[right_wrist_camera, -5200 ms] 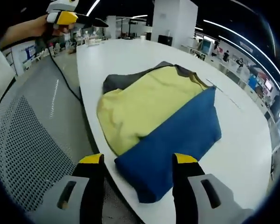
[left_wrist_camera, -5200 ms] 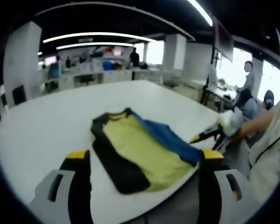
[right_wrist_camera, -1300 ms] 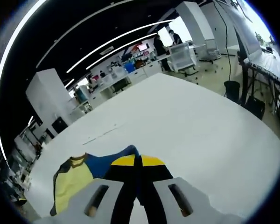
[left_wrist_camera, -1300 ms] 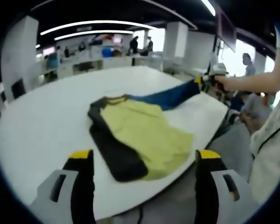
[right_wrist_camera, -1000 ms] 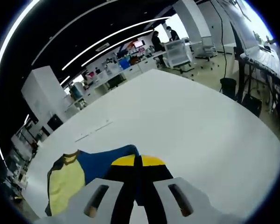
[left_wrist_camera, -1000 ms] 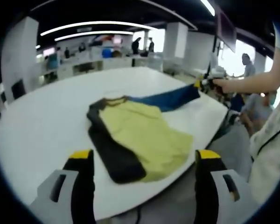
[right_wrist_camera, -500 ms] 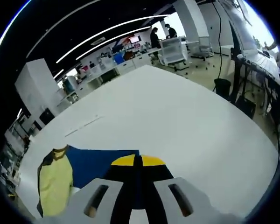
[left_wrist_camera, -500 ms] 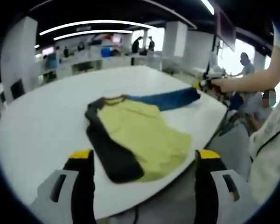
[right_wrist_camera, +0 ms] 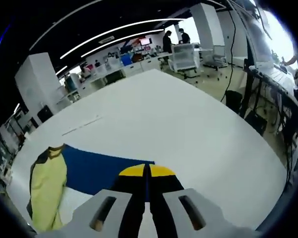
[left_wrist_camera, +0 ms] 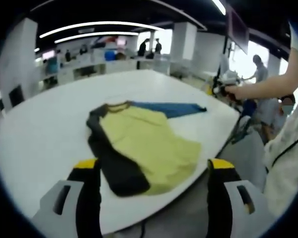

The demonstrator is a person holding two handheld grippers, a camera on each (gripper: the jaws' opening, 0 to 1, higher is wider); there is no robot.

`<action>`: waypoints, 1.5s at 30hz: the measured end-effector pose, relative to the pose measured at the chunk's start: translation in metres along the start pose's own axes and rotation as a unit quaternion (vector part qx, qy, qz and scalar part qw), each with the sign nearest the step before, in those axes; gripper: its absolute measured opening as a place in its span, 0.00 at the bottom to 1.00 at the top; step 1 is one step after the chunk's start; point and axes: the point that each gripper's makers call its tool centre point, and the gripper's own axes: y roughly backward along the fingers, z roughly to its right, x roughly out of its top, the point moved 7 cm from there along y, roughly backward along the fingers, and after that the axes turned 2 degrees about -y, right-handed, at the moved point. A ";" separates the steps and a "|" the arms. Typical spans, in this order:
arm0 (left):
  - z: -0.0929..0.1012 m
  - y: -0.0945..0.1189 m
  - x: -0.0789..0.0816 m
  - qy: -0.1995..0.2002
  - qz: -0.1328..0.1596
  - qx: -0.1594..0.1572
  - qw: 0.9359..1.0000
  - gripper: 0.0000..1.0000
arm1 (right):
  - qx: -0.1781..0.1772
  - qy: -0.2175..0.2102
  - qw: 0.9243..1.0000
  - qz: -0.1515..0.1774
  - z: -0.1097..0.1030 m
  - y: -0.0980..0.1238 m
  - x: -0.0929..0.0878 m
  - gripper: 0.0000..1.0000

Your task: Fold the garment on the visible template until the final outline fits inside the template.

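1. The yellow, black and blue cloth garment (left_wrist_camera: 144,144) lay on the white bench (left_wrist_camera: 39,134).
2. The left hand-held gripper (left_wrist_camera: 151,171) stood apart, empty.
3. The right hand-held gripper (right_wrist_camera: 146,171) was together, whether clamped on the blue sleeve (right_wrist_camera: 102,171) I cannot tell.

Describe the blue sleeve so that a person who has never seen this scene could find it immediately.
On the large white table lies one garment. Its blue sleeve stretches flat from the collar toward the right gripper; the body is yellow and the other sleeve is dark.
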 end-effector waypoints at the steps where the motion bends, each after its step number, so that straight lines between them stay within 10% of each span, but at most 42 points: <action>1: 0.000 0.000 0.000 0.000 0.000 0.000 1.000 0.84 | 0.000 0.007 1.000 -0.001 -0.001 0.000 -0.001 0.04; 16: 0.001 0.001 -0.004 0.001 -0.009 0.000 1.000 0.84 | 0.019 0.156 0.986 -0.051 -0.021 0.000 -0.026 0.17; 45: 0.002 0.004 0.004 0.002 0.005 0.002 1.000 0.87 | -0.004 0.100 0.992 -0.076 -0.007 -0.007 -0.039 0.01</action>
